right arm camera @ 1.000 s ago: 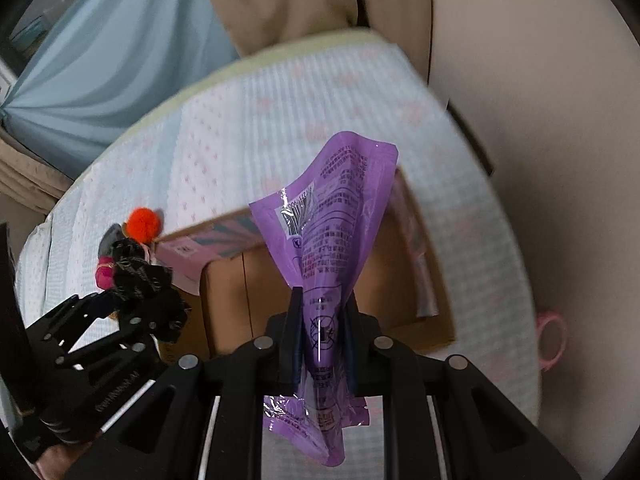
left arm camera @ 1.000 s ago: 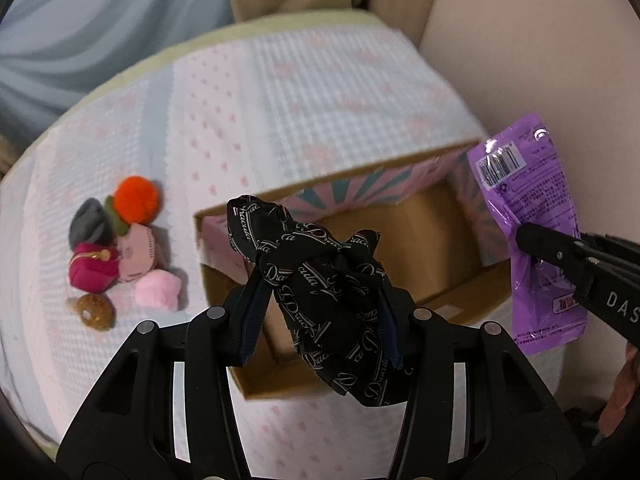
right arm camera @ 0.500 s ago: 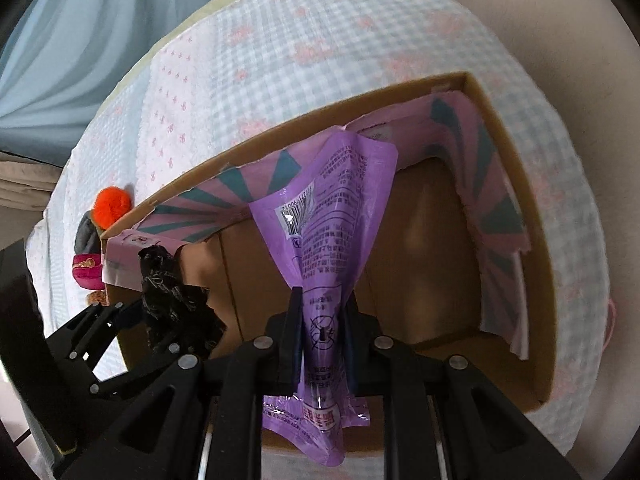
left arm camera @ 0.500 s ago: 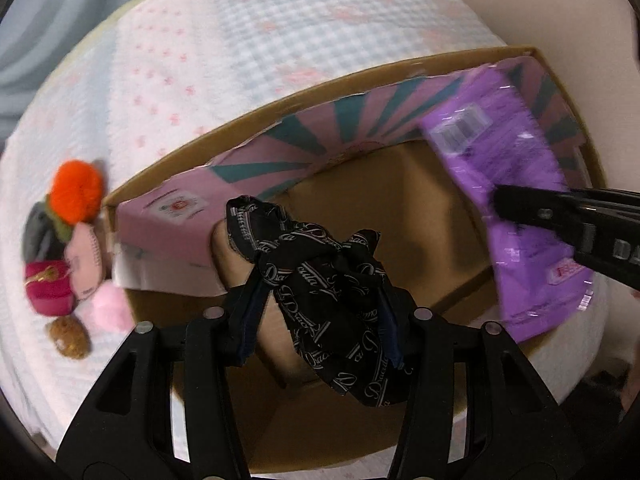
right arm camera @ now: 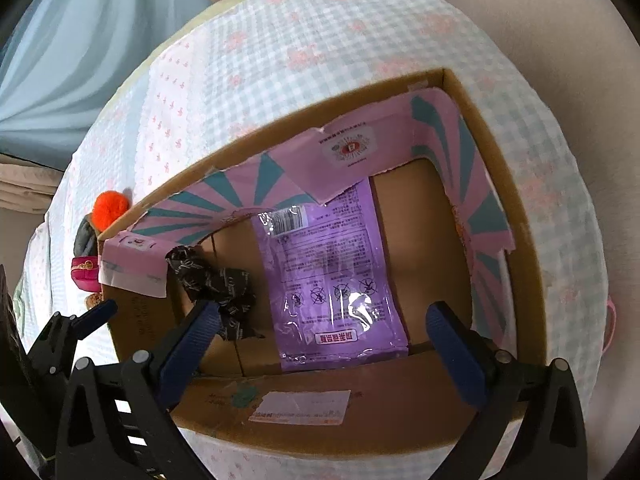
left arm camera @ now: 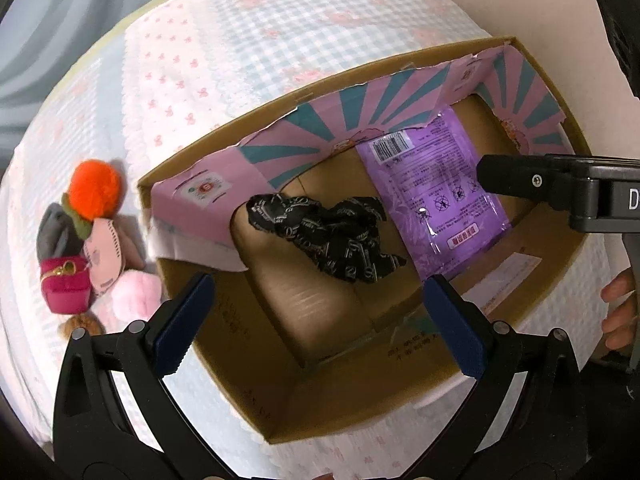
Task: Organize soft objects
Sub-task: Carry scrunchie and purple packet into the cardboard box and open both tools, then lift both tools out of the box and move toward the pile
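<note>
Right wrist: box wall (right arm camera: 132,316) hides most small toys (right arm camera: 86,256).

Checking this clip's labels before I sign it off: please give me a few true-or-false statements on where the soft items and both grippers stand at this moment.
1. The black patterned fabric scrunchie lies inside the open cardboard box. True.
2. The left gripper is shut on the scrunchie. False: its jaws stand open and hold nothing.
3. The purple plastic packet lies flat on the box floor. True.
4. The right gripper grips the purple packet. False: it is open, above the packet.
5. The orange fluffy pompom is in the box. False: it sits outside on the checked cloth, left of the box.
</note>
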`<state>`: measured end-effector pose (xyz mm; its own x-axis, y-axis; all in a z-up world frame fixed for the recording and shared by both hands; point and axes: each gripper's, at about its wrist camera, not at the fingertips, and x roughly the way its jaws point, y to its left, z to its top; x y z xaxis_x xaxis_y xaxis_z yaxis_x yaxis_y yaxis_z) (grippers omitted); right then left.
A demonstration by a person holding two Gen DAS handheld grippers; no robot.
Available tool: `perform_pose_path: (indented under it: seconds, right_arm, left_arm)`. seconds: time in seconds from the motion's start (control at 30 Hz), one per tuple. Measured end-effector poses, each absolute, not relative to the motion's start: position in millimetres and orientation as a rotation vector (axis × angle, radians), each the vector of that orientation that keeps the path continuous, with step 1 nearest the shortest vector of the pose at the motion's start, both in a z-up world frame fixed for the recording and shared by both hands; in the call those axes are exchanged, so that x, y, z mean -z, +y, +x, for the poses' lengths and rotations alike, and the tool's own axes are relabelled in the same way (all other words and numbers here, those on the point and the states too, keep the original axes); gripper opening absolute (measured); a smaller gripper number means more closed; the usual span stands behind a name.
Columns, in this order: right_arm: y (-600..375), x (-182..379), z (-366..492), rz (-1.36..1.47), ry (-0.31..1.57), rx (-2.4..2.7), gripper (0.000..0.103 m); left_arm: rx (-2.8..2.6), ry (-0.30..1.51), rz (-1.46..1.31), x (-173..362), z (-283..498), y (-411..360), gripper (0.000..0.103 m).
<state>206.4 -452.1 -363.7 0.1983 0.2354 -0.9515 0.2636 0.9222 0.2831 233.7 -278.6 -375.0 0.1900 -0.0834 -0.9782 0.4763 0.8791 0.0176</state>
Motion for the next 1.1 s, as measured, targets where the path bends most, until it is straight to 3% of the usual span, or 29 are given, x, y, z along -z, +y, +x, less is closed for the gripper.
perform_pose_path:
  seconds: [0.47,0.9,1.1]
  right_arm:
    - [-424,286,172,0.339,1.274,0.027,0.103]
    - [-363,118,81,0.130,1.018,0.042,0.103]
    - [-336,77,44,0.053,0.934,0.042,0.103]
  left_arm:
    - [0.401,1.246,0.280,321,218,-255,0.103]
    - [0.333,1.034,0.127,175,141,-191,0.103]
    - [0.276,0.945,0.076,117,99,-157,0.103]
